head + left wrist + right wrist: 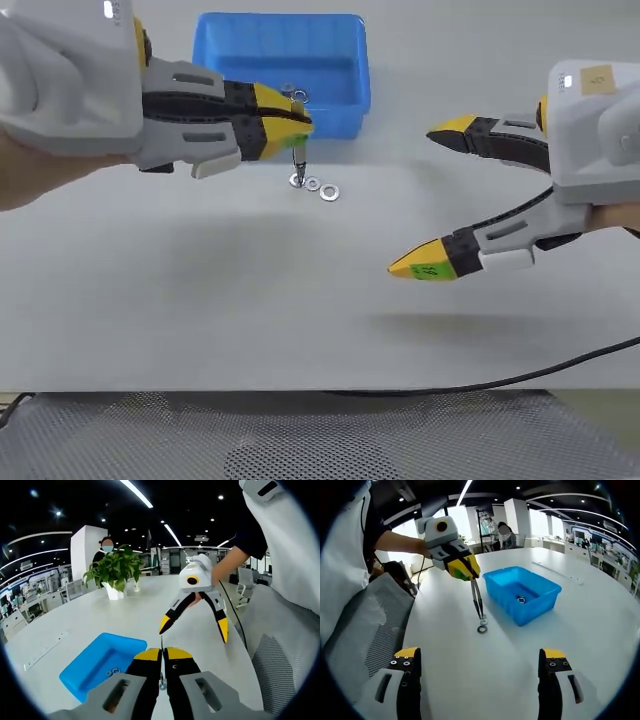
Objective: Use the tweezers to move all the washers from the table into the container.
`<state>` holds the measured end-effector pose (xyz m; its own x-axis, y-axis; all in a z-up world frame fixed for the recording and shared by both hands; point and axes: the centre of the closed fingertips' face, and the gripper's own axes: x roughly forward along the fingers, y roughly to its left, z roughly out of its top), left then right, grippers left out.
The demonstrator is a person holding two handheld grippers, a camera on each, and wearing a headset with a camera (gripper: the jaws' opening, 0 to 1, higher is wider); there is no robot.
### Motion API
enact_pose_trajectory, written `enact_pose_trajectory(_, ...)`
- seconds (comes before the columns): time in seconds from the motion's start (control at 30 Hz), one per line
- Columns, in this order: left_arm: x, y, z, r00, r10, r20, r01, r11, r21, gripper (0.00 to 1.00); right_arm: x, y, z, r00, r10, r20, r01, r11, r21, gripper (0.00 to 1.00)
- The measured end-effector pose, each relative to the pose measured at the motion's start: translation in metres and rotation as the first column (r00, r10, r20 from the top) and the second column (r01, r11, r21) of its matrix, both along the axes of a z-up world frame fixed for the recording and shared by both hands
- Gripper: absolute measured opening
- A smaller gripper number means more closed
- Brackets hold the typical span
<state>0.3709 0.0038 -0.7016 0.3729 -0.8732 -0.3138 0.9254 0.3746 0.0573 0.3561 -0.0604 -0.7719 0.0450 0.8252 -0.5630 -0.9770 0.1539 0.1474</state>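
Holding item: left claw (pixel 302 122), clenched on the upper end of the tweezers (pixel 298 160), which hang near-vertical so that the tips meet the tabletop (pixel 200 300) from above, a posture suited to pinching a flat ring by its edge. Tweezer tips: at the leftmost of the loose washers (pixel 313 185), a short row of three lying flat; whether the tips have closed on one cannot be told. Container (pixel 345 115): blue, open-topped, just behind the row, so any carry is short. Stored washers (pixel 295 96): a few on the container floor, so the task reads as partly done, with the three outside yet to go. Right claw (pixel 412 200): released, jaws spread wide, grasping nothing, held above the tabletop well to the right of the row, presumably parked clear of the working hand. Cable (pixel 500 380): dark, trailing along the near edge of the tabletop, apart from the work.
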Motion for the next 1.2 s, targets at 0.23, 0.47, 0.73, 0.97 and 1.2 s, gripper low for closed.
enact_pose_trajectory(0.23, 0.001, 0.007, -0.002, 0.999, 0.019, -0.039, -0.02, 1.0, -0.006, 0.05, 0.001, 0.001, 0.0, 1.0, 0.0, -0.001, 0.0, 1.0, -0.002, 0.98)
enact_pose_trajectory(0.47, 0.001, 0.004, -0.004, 0.999, 0.009, -0.041, -0.01, 1.0, -0.01, 0.05, 0.003, 0.011, 0.004, 1.0, 0.024, 0.011, -0.024, 1.0, 0.003, 0.97)
enact_pose_trajectory(0.73, 0.003, 0.004, -0.005, 0.999, 0.008, -0.051, -0.009, 1.0, -0.02, 0.05, -0.003, 0.035, 0.019, 0.996, 0.087, 0.023, -0.088, 0.995, 0.049, 0.8)
enact_pose_trajectory(0.97, 0.002, 0.005, -0.006, 0.998, 0.005, -0.064, -0.006, 1.0, -0.022, 0.05, -0.006, 0.06, 0.018, 0.986, 0.163, 0.027, -0.164, 0.985, 0.046, 0.65)
enact_pose_trajectory(1.2, 0.003, 0.005, -0.008, 0.997, 0.004, -0.076, -0.006, 1.0, -0.03, 0.05, 0.006, 0.089, 0.012, 0.981, 0.193, 0.02, -0.194, 0.979, 0.059, 0.5)
